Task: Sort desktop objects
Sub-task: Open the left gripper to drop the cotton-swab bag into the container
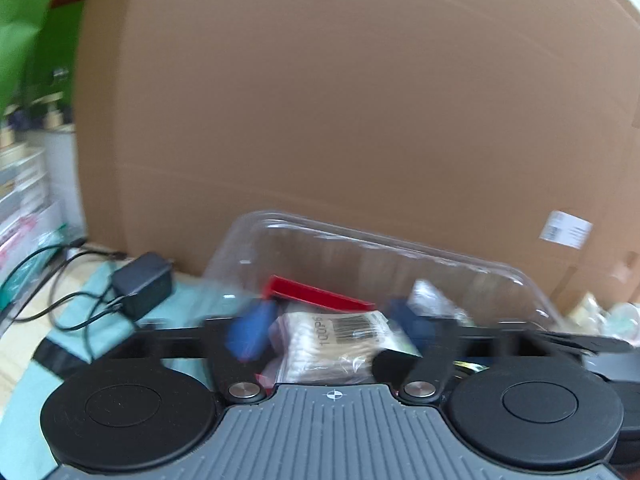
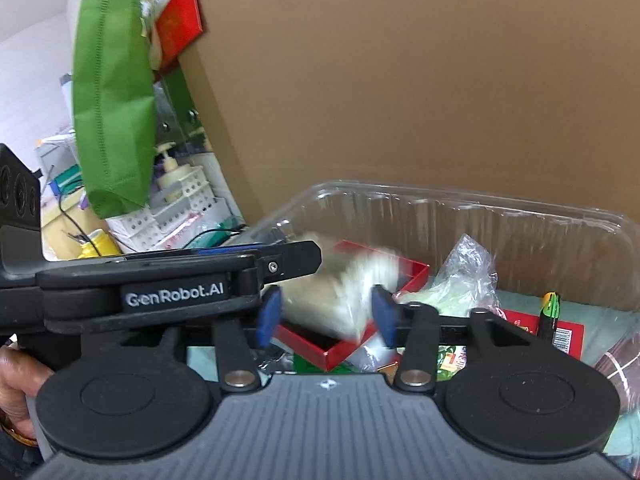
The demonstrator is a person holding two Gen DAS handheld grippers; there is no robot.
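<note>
A clear plastic tray point(image 1: 500, 276) stands against a big cardboard box; it also shows in the right wrist view point(image 2: 560, 240). In the left wrist view a bag of cotton swabs point(image 1: 340, 344) lies between my left gripper's point(image 1: 332, 332) wide-apart blue fingers; the bag is motion-blurred. In the right wrist view the same bag point(image 2: 340, 292) appears blurred over a red box lid point(image 2: 380, 280) inside the tray. My right gripper point(image 2: 328, 316) is open around that spot. The left gripper's body point(image 2: 180, 276) crosses in front.
A black power adapter point(image 1: 142, 290) with cables lies on a teal cloth at left. The tray holds a crumpled plastic bag point(image 2: 464, 276), a marker point(image 2: 550, 316) and printed packets. The cardboard box point(image 1: 360, 100) blocks the back. A green bag point(image 2: 112, 100) hangs at left.
</note>
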